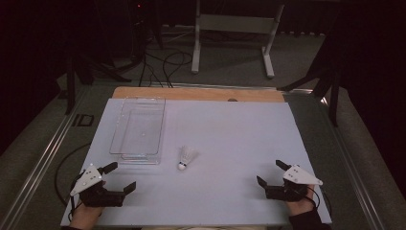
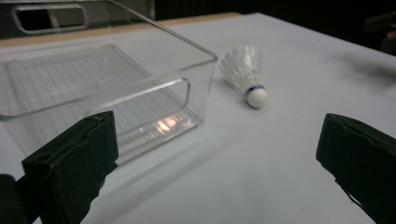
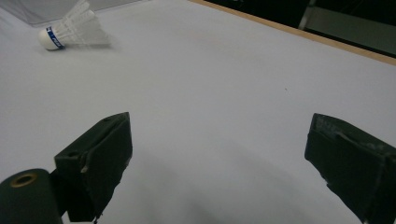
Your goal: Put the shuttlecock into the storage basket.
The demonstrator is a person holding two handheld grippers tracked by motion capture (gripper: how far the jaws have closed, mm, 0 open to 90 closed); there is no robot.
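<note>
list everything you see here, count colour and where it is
shuttlecock: 1, white feathers, white cork with a blue band, lying on its side near the table's middle, just right of the bin
bin: 1, clear plastic, empty, on the table's left half
table: 1, white top with a wooden strip along the far edge
metal frame: 1, pale grey, on the floor beyond the table
cables: several, black, on the floor behind the table
left tongs: 1, black, jaws open, near left corner
right tongs: 1, black, jaws open, near right corner
</note>
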